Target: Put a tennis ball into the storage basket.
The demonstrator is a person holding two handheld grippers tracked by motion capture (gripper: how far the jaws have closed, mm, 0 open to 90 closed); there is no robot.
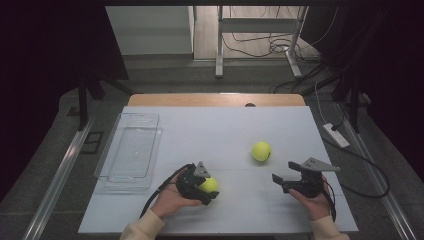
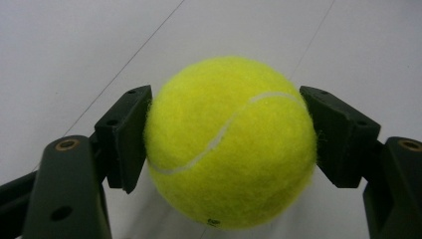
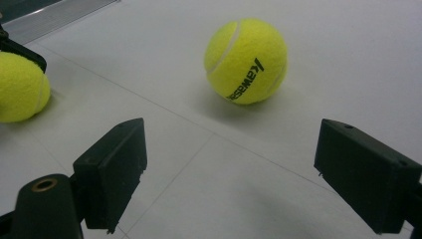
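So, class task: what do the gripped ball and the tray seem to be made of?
Ball: fuzzy yellow felt with a matt nap; fibres stand out along its edge, and a pale seam curves across it. Tray: clear, glossy and probably plastic, since the table shows through it; glass cannot be ruled out.

The left claw [image 1: 207, 189] sits low over the counter [image 1: 220, 130], its jaws clamped on the near tennis ball [image 2: 231, 144], the hand wrapped around its body. Right of that ball, the right claw [image 1: 279, 179] rests with jaws spread wide apart.
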